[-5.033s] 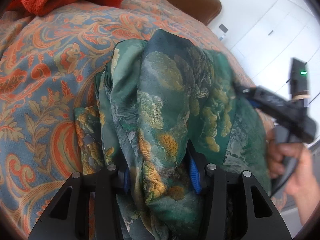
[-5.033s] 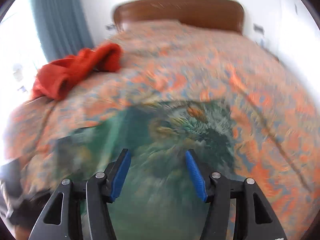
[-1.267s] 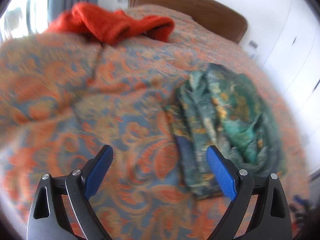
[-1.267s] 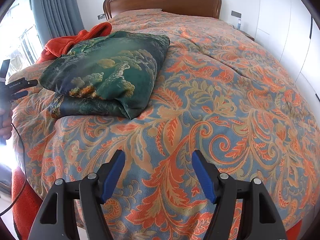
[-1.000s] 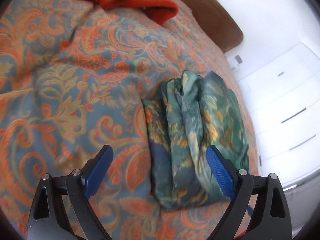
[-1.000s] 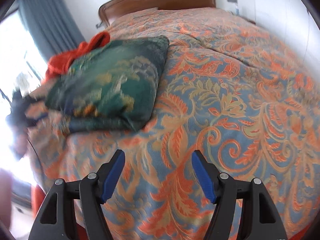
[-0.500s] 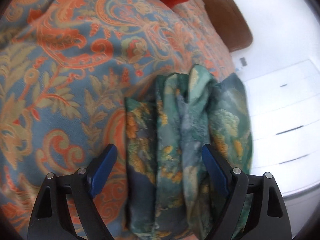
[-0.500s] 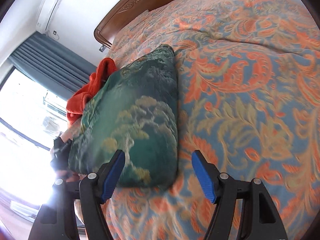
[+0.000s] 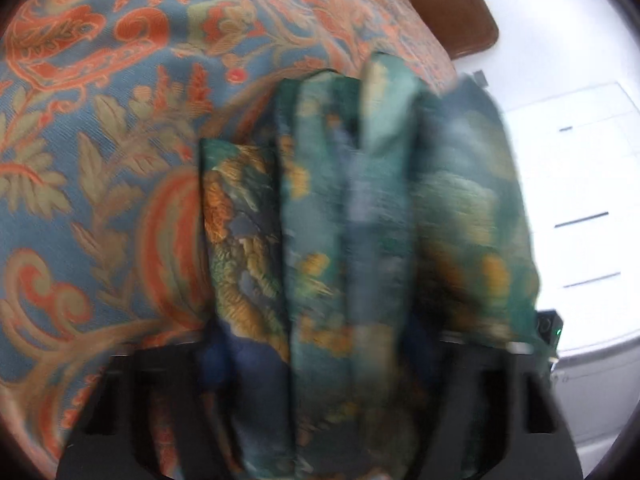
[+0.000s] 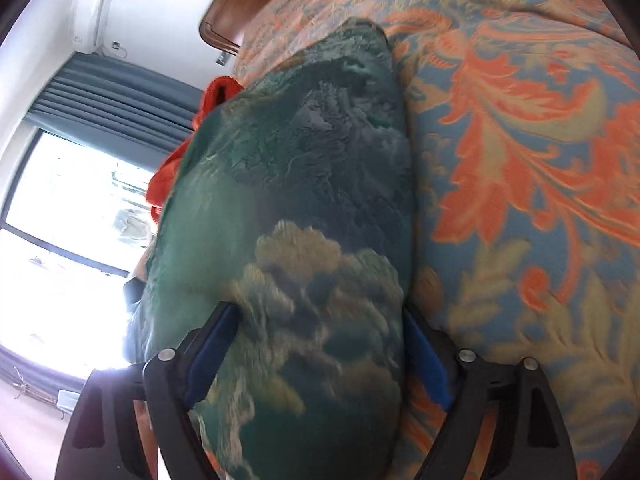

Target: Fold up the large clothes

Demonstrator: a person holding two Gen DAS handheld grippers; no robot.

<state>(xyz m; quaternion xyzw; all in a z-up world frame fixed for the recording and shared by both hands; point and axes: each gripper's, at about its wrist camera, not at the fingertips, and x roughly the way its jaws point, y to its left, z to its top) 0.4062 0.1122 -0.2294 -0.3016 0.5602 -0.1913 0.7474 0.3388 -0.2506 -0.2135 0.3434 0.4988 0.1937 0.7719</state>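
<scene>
Folded green garment [image 10: 312, 240] on bed [image 10: 520, 160], long axis pointing away; both grippers, left gripper [image 9: 316, 364] and right gripper [image 10: 320, 352], straddle its opposite ends, fingers open.

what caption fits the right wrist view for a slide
Right gripper straddling the folded green garment on the paisley bedspread.

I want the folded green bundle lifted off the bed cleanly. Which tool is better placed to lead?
Probably the right tool: its fingers straddle the smooth closed side of the folded green garment. The left tool faces the layered edges, which could splay.
</scene>
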